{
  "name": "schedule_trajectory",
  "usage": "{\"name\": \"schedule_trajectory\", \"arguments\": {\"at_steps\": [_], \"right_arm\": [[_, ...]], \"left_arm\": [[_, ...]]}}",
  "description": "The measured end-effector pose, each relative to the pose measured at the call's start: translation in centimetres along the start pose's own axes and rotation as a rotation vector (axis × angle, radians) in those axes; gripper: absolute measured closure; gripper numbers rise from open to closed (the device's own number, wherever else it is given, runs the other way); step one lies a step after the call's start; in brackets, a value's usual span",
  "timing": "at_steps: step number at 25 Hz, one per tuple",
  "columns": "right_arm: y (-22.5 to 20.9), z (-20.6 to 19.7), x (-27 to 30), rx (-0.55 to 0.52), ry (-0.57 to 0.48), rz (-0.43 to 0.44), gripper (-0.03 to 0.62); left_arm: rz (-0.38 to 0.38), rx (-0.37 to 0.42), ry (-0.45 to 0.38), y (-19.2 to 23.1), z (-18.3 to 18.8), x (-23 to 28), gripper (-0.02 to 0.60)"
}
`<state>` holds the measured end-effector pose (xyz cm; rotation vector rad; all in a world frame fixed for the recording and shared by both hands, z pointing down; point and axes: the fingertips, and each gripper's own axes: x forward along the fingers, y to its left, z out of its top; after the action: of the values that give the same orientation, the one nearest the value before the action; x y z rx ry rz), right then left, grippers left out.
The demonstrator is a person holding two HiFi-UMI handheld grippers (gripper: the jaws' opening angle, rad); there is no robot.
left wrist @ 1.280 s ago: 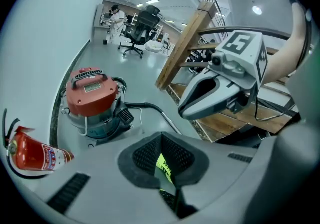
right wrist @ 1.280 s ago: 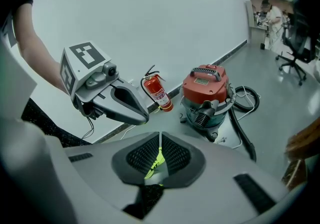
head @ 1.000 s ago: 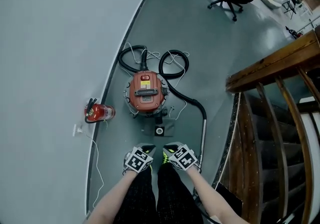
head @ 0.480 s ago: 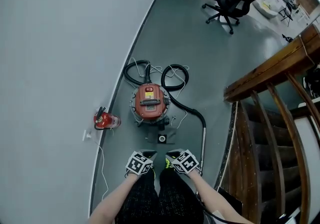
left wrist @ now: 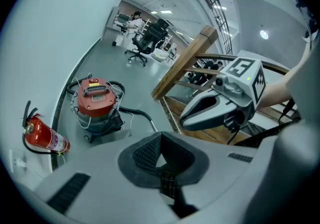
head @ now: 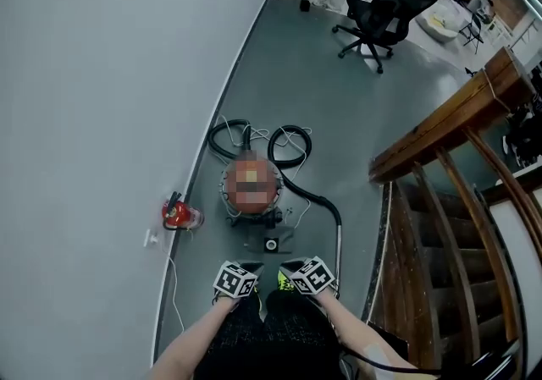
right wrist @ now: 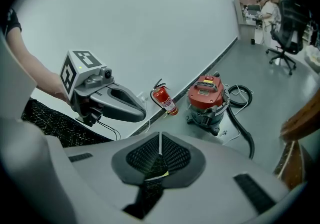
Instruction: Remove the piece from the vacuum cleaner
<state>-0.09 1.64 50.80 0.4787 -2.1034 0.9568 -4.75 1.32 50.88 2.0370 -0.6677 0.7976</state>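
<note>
A red canister vacuum cleaner point(head: 251, 188) stands on the grey floor near the curved wall, ahead of me. Its black hose point(head: 288, 143) loops behind it and runs right to a metal wand point(head: 340, 245). A small grey nozzle piece point(head: 271, 243) lies on the floor in front of the canister. My left gripper point(head: 237, 279) and right gripper point(head: 310, 275) are held side by side close to my body, well short of the vacuum. Both are shut with nothing between the pads. The left gripper view shows the vacuum point(left wrist: 96, 101), and so does the right gripper view point(right wrist: 207, 96).
A red fire extinguisher point(head: 179, 215) lies by the wall, left of the vacuum. White cables trail around the canister. A wooden stair railing point(head: 449, 129) drops away at right. A black office chair point(head: 373, 10) stands far back.
The head view has lifted, showing more of the far room; the vacuum looks smaller and farther. Both grippers stay shut, side by side at the bottom.
</note>
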Motion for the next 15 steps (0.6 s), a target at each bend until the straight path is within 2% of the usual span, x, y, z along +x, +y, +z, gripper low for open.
{"name": "schedule_trajectory", "arguments": {"at_steps": [6,15], "right_arm": [[1.6,1.2,-0.4,0.011,-0.025,-0.024,0.566],[3.9,2.1,-0.2,0.047,-0.071,-0.034,0.566]], "left_arm": [[-0.02,0.045,0.029,-0.2,0.1,-1.8,0.571],[-0.025,0.047,0.048,-0.1,-0.5,-4.1,0.571]]}}
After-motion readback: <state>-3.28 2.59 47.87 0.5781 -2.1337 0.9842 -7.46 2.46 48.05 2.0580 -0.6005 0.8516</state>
